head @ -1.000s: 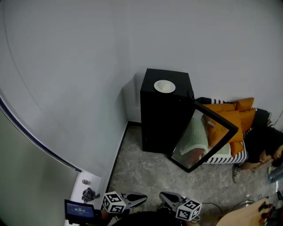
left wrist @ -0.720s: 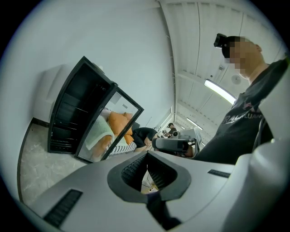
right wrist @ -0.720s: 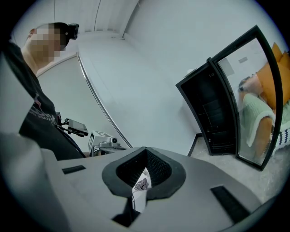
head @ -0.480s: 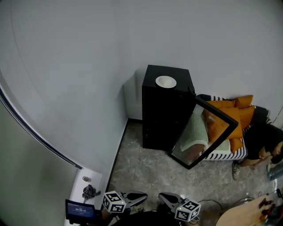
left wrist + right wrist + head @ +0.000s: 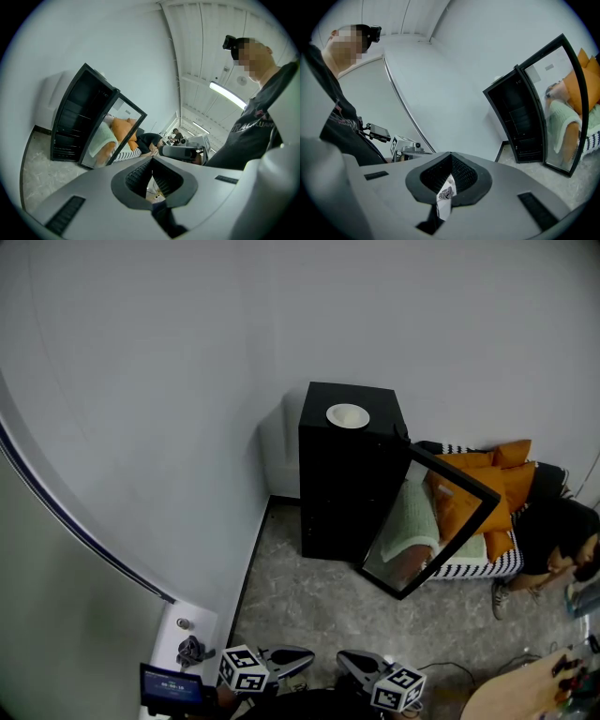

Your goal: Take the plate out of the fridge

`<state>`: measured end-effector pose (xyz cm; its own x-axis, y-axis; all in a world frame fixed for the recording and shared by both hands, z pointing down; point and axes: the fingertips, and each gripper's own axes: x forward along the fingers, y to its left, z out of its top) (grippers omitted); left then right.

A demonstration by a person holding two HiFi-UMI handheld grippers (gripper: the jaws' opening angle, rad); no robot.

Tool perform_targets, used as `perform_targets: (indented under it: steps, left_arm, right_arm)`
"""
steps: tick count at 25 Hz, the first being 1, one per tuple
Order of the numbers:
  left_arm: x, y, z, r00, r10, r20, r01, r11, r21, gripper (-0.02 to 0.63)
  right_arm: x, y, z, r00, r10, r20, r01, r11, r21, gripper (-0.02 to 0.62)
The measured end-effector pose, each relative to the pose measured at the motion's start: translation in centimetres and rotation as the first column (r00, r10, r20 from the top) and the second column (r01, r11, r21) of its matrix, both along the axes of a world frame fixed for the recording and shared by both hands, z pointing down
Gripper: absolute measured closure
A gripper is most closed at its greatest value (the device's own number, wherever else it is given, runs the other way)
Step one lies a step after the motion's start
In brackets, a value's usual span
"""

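1. The left gripper (image 5: 152, 159) and the right gripper (image 5: 451, 154) are held low at the near edge of the head view. They sit side by side with their tips turned in toward each other, each pointing close to level with a slight downward tilt.
2. Both pairs of jaws are pressed together at the tips. Their ribbed black pads pinch nothing.
3. The small round white plate (image 5: 348, 415) lies on the flat top of the tall black box-shaped fridge (image 5: 342, 493), at the far side of the room and well apart from both grippers.
4. The black-framed glass door (image 5: 433, 521) of the fridge stands swung open to the right. The gripper views show dark shelves inside.
5. The fridge stands on a grey speckled stone floor (image 5: 309, 606), close to a corner of the plain pale grey walls (image 5: 141, 381).
6. Just right of the fridge is a low couch with a black-and-white striped base (image 5: 492, 568) and orange cushions (image 5: 487, 479). A pale green blanket (image 5: 412, 521) shows through the glass, and a person in dark clothes (image 5: 558, 531) sits at the far right.
7. Near left stands a small white cabinet (image 5: 192, 629) with a small dark screen (image 5: 172, 687) beside it. Near right is a rounded pale wooden surface (image 5: 511, 699).
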<state>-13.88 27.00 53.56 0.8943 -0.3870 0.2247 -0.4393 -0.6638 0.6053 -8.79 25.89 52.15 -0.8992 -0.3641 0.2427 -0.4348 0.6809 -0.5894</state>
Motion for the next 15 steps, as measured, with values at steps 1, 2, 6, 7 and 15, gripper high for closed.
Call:
perform_targets:
  steps: [1,2,6,7,15]
  left_arm:
    - [-0.2,0.1,0.0,1.000,-0.001,-0.002,0.001,1.000,-0.001,0.598]
    - [-0.4,0.2,0.1,1.000,-0.001,-0.003,0.001,1.000,-0.002,0.600]
    - [-1.0,0.7,0.2,1.000,-0.008,-0.007,0.008,1.000,-0.003,0.598]
    - [-1.2,0.8,0.1,1.000,-0.011,-0.008,0.011,1.000,-0.004,0.600]
    - [-1.7,0.8,0.3,0.999,-0.031,-0.019,0.031,0.999,-0.010,0.600]
  right_arm:
    - [-0.2,0.1,0.0,1.000,0.000,-0.001,0.000,1.000,0.000,0.598]
    - [-0.3,0.3,0.1,1.000,0.001,-0.002,-0.001,1.000,0.000,0.598]
    - [-1.0,0.7,0.1,1.000,-0.005,-0.003,0.005,1.000,0.003,0.598]
    - [-1.1,0.8,0.1,1.000,-0.010,-0.006,0.010,1.000,0.004,0.598]
    - [-1.7,0.8,0.3,0.999,-0.032,-0.019,0.032,0.999,0.003,0.598]
